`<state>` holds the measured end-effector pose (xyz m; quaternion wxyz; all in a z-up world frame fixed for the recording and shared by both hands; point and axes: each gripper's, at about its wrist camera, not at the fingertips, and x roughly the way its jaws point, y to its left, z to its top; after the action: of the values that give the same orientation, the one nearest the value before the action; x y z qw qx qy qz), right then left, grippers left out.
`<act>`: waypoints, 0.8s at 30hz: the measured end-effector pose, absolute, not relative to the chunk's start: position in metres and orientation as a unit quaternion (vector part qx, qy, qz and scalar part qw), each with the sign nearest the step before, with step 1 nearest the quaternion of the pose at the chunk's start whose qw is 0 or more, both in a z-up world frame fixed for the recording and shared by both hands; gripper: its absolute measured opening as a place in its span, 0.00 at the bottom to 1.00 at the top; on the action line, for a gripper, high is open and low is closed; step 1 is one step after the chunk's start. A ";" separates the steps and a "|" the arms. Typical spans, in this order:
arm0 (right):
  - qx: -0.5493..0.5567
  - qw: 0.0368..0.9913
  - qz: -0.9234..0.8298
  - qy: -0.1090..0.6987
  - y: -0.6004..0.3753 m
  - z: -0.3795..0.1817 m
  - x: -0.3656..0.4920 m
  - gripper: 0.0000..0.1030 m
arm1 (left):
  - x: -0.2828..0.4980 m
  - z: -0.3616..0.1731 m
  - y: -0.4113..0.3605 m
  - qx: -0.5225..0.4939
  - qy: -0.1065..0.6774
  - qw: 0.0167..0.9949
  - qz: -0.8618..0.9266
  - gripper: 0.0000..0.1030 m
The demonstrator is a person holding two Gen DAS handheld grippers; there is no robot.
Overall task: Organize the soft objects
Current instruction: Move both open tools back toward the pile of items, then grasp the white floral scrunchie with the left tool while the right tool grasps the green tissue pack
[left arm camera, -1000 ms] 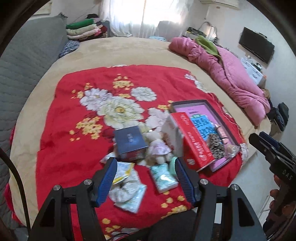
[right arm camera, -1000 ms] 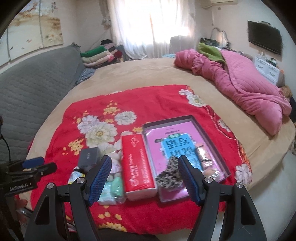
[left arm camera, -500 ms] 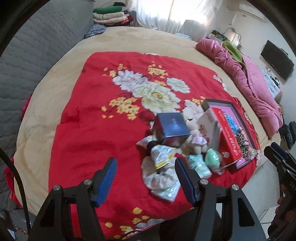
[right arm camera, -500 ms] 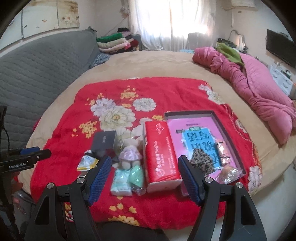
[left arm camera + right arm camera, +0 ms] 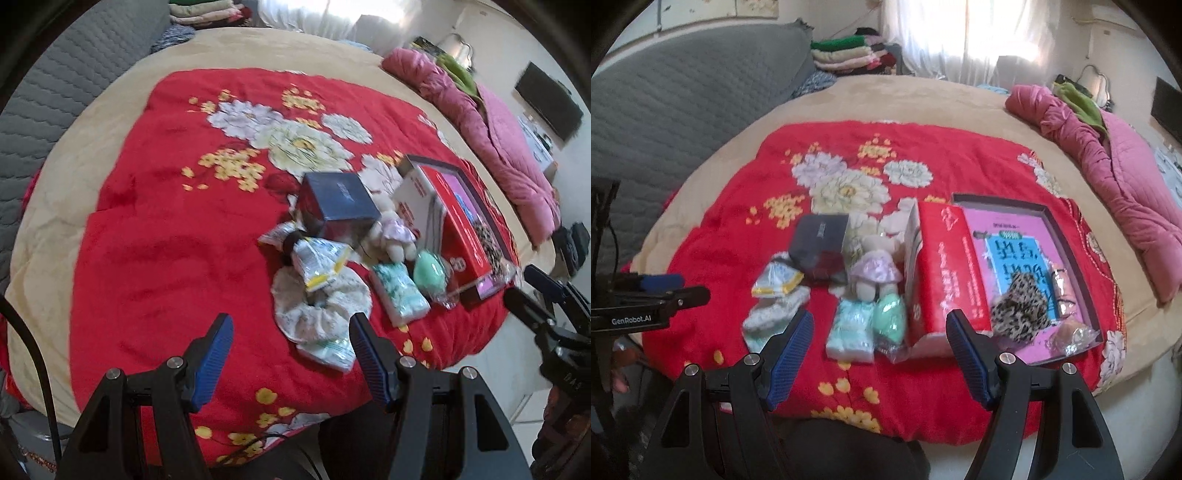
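A pile of small items lies on the red floral blanket (image 5: 166, 240): a white scrunchie (image 5: 321, 306), a yellow-edged packet (image 5: 319, 258), a small plush toy (image 5: 391, 232), a tissue pack (image 5: 400, 295), a green sponge (image 5: 428, 273), a dark blue box (image 5: 338, 206) and a red tissue box (image 5: 942, 273). A tray (image 5: 1067, 236) holds a pink book and a leopard scrunchie (image 5: 1019, 310). My left gripper (image 5: 291, 354) is open and empty, near the white scrunchie. My right gripper (image 5: 879, 354) is open and empty, in front of the tissue pack (image 5: 851, 328).
The blanket lies on a beige bed (image 5: 923, 96). A pink quilt (image 5: 1108, 155) is heaped at the right. Folded clothes (image 5: 846, 55) are stacked at the back. A grey padded headboard (image 5: 683, 110) runs along the left.
Both views have shifted left across the bed. The left gripper now faces the bare blanket left of the pile. Both grippers stay open and empty.
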<state>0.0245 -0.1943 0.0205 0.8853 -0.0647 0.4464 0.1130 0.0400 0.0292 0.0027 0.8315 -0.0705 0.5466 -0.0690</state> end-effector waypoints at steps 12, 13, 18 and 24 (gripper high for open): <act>-0.092 0.867 0.116 0.475 -0.177 -0.019 0.028 0.73 | 0.042 -0.032 0.009 -0.067 0.576 0.810 -0.094 0.63; -0.093 0.864 0.123 0.480 -0.174 -0.023 0.029 0.73 | 0.043 -0.035 0.009 -0.067 0.579 0.807 -0.094 0.63; -0.103 0.844 0.138 0.508 -0.159 -0.047 0.034 0.73 | 0.050 -0.044 0.003 -0.062 0.586 0.802 -0.097 0.63; -0.049 0.829 0.127 0.542 -0.161 -0.068 0.039 0.73 | 0.061 -0.056 -0.006 -0.054 0.598 0.794 -0.100 0.62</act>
<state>0.0392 -0.1612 -0.0676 0.8294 -0.0486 0.5420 0.1265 0.0611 -0.0055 -0.0564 0.7937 -0.0541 0.5976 -0.1000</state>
